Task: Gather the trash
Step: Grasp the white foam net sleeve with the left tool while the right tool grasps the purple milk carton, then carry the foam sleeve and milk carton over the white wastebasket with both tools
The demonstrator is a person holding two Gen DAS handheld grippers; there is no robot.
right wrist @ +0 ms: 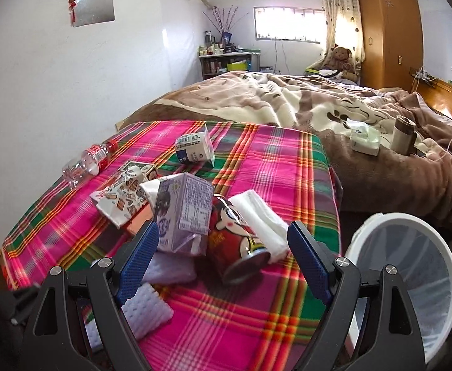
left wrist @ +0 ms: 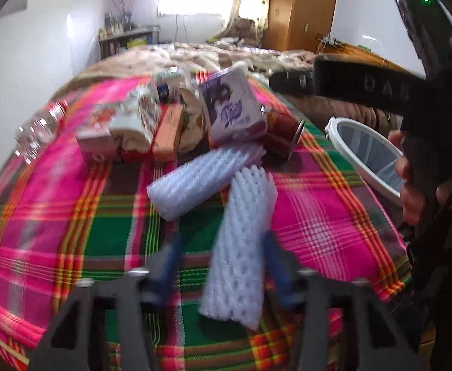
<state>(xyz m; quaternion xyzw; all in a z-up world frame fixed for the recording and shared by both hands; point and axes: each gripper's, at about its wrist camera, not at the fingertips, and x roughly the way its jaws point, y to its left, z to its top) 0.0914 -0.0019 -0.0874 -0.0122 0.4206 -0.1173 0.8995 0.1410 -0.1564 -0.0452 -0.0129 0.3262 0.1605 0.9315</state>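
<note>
Left wrist view: the left claw, open, straddles a white foam net sleeve on the plaid counter, best pinched mid-length, while the right claw gapes over a red can beside the bin.

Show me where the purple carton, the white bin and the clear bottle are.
purple carton (right wrist: 185, 213), right wrist view, its printed side
white bin (right wrist: 357, 241), right wrist view, its rim
clear bottle (right wrist: 86, 162), right wrist view, its body
</note>
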